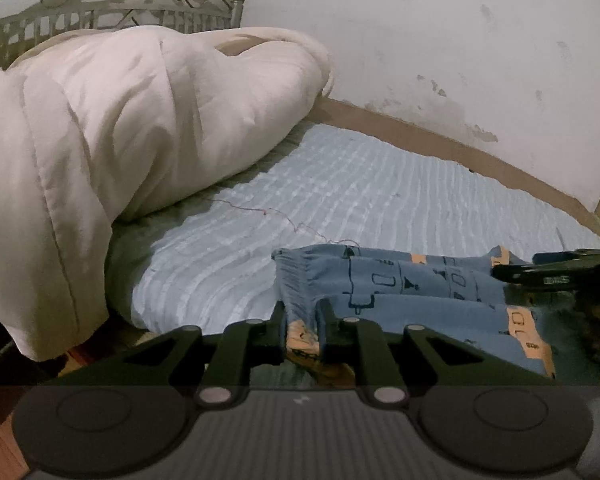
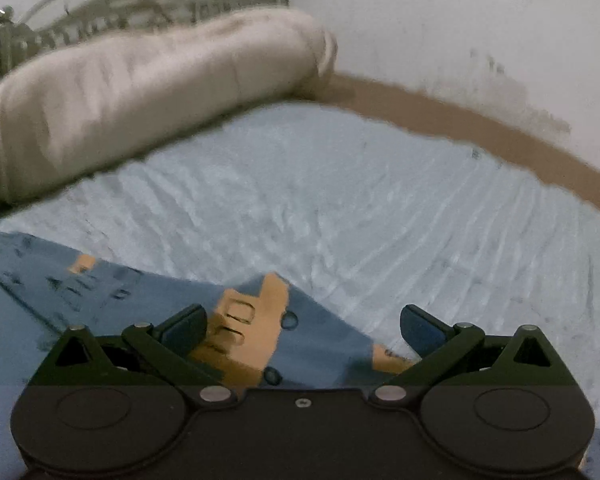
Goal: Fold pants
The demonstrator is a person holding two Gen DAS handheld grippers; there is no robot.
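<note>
Left tongs (image 1: 303, 312) pinching blue pants (image 1: 412, 284) waistband on bed (image 1: 380, 184); right tongs (image 2: 302, 326) spread above pants.

Left claw (image 1: 303, 312) pinched nearly closed; right claw (image 2: 303, 326) spread wide.

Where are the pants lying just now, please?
In the left wrist view the pants lie at lower right on the pale blue sheet, one end pinched in the left gripper.
</note>
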